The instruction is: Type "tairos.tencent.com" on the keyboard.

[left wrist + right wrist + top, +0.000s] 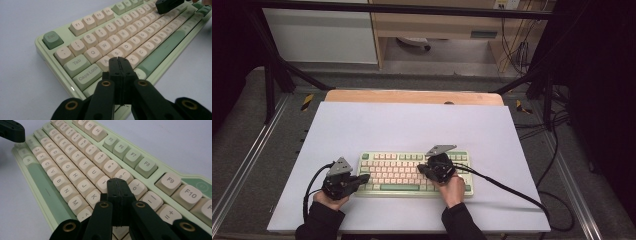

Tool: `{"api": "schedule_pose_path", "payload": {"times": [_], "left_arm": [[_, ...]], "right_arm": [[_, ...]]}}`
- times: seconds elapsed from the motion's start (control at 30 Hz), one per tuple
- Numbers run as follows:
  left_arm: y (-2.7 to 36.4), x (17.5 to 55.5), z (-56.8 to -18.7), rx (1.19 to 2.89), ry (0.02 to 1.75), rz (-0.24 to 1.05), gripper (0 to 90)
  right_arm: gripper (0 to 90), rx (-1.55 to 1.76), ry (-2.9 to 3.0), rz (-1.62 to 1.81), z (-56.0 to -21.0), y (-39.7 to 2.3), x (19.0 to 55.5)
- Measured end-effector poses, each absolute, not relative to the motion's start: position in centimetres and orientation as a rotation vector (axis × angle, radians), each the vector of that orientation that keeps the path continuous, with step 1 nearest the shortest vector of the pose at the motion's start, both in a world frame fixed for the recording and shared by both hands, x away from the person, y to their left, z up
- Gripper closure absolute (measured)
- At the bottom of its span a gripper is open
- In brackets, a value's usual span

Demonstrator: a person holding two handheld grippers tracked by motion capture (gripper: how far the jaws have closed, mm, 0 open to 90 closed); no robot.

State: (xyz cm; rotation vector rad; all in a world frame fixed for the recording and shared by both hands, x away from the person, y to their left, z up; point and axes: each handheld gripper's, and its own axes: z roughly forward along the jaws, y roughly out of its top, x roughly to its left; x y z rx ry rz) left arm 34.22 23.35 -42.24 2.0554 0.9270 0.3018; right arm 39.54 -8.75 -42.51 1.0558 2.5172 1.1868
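Low in the frame, the left gripper (362, 178) and right gripper (424, 170), jaws pressed together, poke at a green-and-cream keyboard (402, 172).

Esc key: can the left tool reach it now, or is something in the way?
Probably yes. The left tool, shut, hovers over the keyboard's left end near the A key, and the Esc key lies uncovered a few rows away. The right tool stands over the right half.
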Motion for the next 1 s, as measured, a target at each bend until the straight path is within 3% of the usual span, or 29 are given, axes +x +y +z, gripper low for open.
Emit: {"api": "schedule_pose_path", "payload": {"times": [1.0], "left_arm": [[23.4,34.2,-42.2,2.054,0.925,0.304,89.5]], "right_arm": [[90.0,0.993,2.510,1.222,-40.9,-9.5,38.1]]}}
